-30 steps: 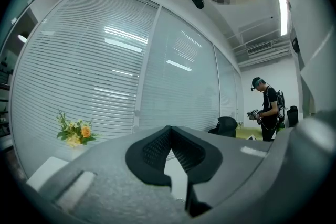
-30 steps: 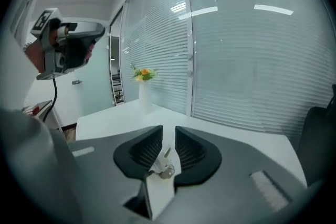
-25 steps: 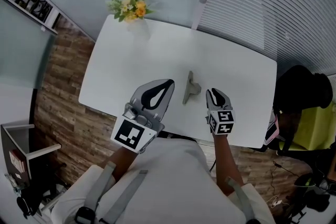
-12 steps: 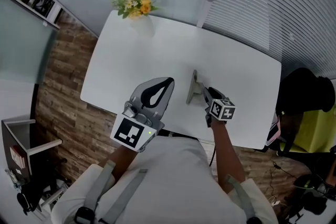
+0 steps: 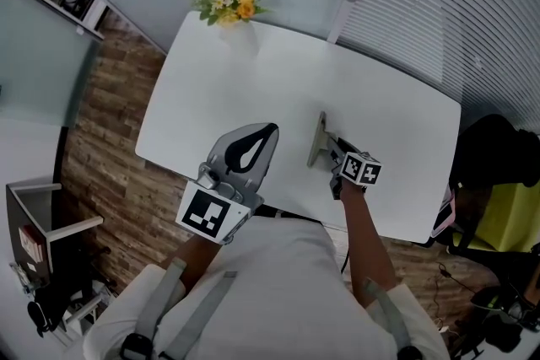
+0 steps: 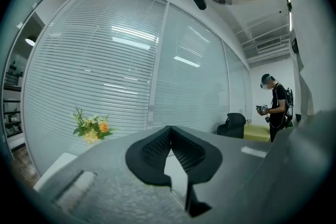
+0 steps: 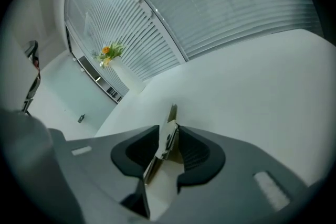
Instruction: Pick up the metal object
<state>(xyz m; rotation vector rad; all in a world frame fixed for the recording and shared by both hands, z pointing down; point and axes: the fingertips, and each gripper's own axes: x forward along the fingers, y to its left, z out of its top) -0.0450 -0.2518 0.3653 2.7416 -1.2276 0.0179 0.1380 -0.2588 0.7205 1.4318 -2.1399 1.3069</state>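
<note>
At the near edge of the white table (image 5: 253, 80), the left gripper (image 5: 272, 131) is hanging to the left of the metal object (image 5: 319, 139), well apart from it. Its marker cube (image 5: 207, 215) is facing up toward the head camera. In the left gripper view its (image 6: 169, 131) two dark pads are meeting at their tips with nothing between them, and only pale table is showing through the hollow behind. It is keeping the same place and pose it had a second ago. Beyond the metal object, at the far left corner of the table, a bunch of yellow and orange flowers (image 5: 226, 4) is standing against the window blinds (image 5: 439, 4).

The metal object, a thin grey bracket, is standing on edge near the middle of the table's near half. Whether it is clear of the surface cannot be told.

The right gripper (image 5: 332, 147), which a second ago was waiting open just to the right of the bracket and apart from it, is now pressing in on it. In the right gripper view its (image 7: 169, 138) pads are closing on the plate's two faces, with the metal object (image 7: 171, 113) sticking out past the tips. Its marker cube (image 5: 361, 169) is now tilting toward the bracket.
</note>
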